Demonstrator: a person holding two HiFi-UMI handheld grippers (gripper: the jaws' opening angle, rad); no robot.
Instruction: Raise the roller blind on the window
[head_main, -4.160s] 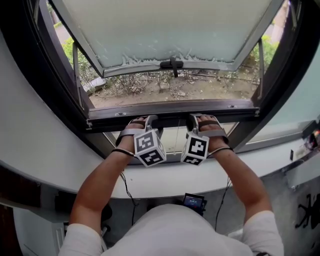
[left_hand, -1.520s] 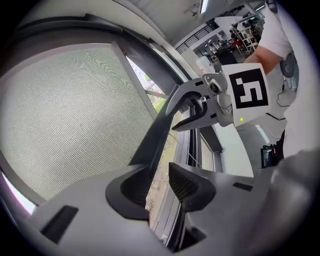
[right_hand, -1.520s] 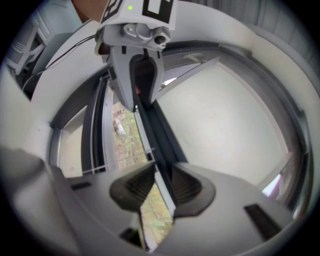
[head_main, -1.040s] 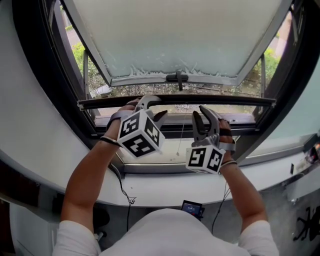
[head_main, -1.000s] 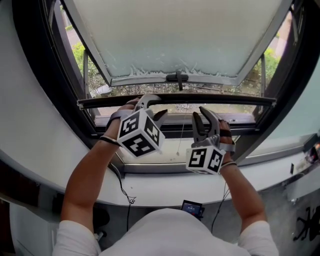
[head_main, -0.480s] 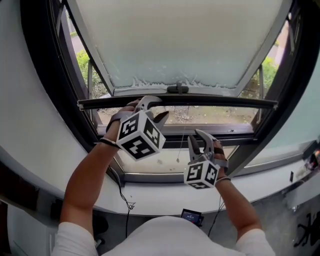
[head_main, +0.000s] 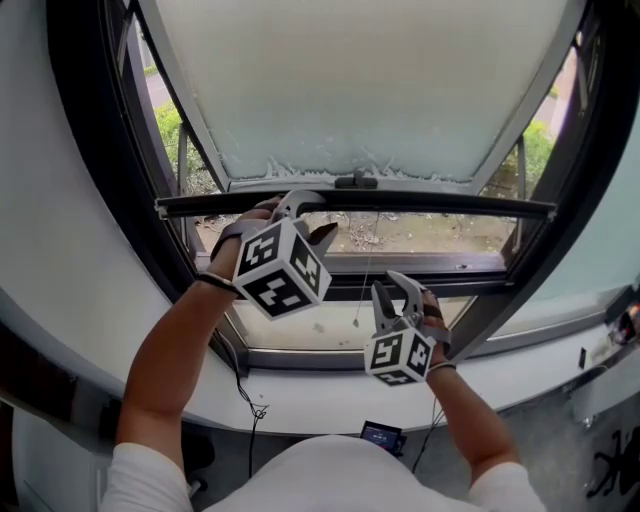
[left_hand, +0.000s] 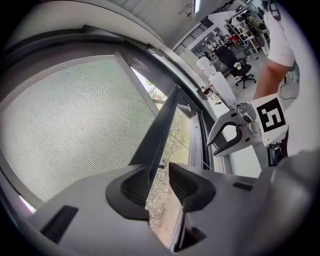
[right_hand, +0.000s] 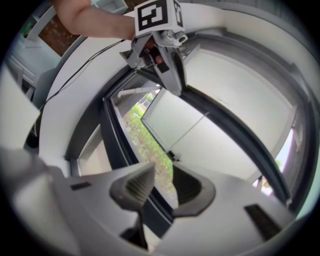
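At the window's left side, the left hand-held gripper (head_main: 308, 214) is clenched on the bottom bar (head_main: 450, 205) of the roller blind (head_main: 300, 120), its forearm stretched up towards the glass. The bar sits only partway up the opening, so I judge most of the raising remains. Further right, the right hand-held gripper (head_main: 392, 292) hangs lower, released and empty, clear of the bar.
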